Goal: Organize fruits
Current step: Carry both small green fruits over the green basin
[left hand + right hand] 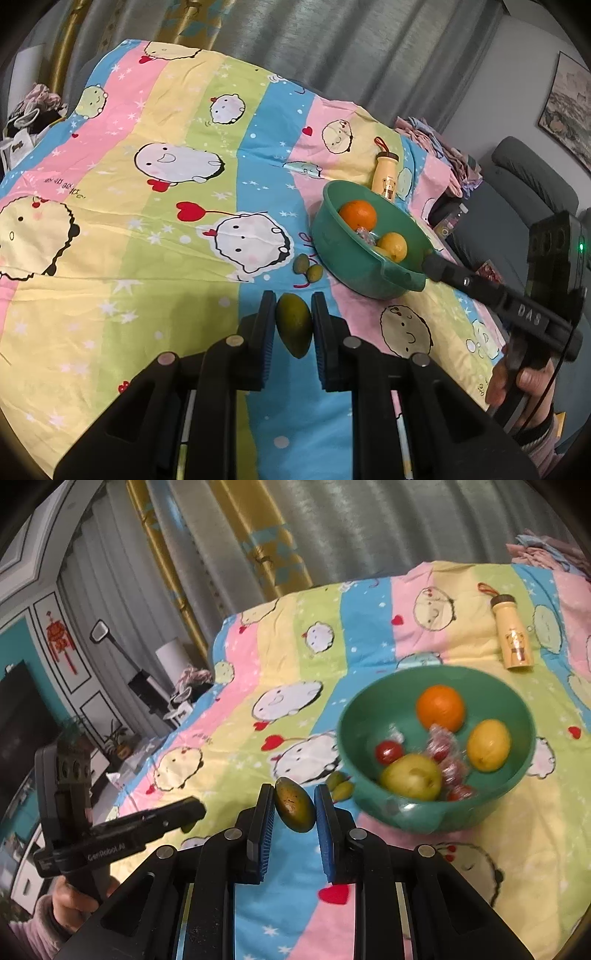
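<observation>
Striped cartoon sheet (155,229) covers the whole work surface; printed writing near its left edge in the left wrist view is too small to read. Far edge of the sheet runs along the grey curtains (332,48); its right edge drops off toward a grey sofa (524,192). Left and middle of the sheet are bare, so open room lies there.

Green bowl (369,705) sits on the right part of the sheet, near the right edge. Inside: orange (440,707), lemon (488,744), pale green pear-like fruit (412,777), small red fruits (388,752) and clear-wrapped items, blurred. Cream bottle (511,638) stands just behind the bowl, cartoon label, text not legible. Two small green fruits (308,268) lie on the sheet just left of the bowl.

Left gripper (293,310): jaws narrow, pads clamped on a green mango-shaped fruit (294,328), off the sheet, short of the bowl. Its side reads "GenRobot.AI" in the right wrist view.

Right gripper (294,795): jaws narrow, gripping a second, brown-speckled green fruit (295,805), held above the sheet just left of the bowl. Its arm reads "DAS" in the left wrist view, tip near the bowl's rim.
</observation>
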`<state>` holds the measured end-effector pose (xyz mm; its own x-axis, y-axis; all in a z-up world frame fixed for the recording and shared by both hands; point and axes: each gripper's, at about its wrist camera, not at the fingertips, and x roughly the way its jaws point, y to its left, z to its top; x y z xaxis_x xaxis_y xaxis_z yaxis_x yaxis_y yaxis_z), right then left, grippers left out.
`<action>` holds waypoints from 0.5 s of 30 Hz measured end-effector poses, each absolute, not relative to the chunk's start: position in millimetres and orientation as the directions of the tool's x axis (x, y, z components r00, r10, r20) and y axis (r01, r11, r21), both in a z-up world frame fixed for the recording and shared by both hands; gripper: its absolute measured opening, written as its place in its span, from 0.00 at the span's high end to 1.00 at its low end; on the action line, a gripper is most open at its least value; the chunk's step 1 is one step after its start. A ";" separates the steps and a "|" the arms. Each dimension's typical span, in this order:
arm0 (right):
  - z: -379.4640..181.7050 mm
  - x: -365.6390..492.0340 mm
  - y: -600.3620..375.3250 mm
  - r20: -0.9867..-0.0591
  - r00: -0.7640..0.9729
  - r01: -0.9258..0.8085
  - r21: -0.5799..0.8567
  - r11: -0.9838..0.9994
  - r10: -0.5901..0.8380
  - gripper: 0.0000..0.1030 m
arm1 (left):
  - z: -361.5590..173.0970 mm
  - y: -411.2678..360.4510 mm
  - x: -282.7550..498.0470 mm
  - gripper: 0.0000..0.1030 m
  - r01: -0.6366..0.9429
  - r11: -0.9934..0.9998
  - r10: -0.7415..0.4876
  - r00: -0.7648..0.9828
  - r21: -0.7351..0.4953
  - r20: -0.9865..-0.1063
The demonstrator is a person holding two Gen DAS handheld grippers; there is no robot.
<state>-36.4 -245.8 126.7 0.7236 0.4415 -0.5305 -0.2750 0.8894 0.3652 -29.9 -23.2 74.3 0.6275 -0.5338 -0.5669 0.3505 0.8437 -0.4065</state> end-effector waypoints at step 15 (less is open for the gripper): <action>131.2 -14.1 -313.1 -0.497 0.790 -0.169 0.386 0.907 0.359 0.77 | 97.9 -78.9 -10.1 0.82 0.438 0.833 -0.551 0.606 -0.337 -0.574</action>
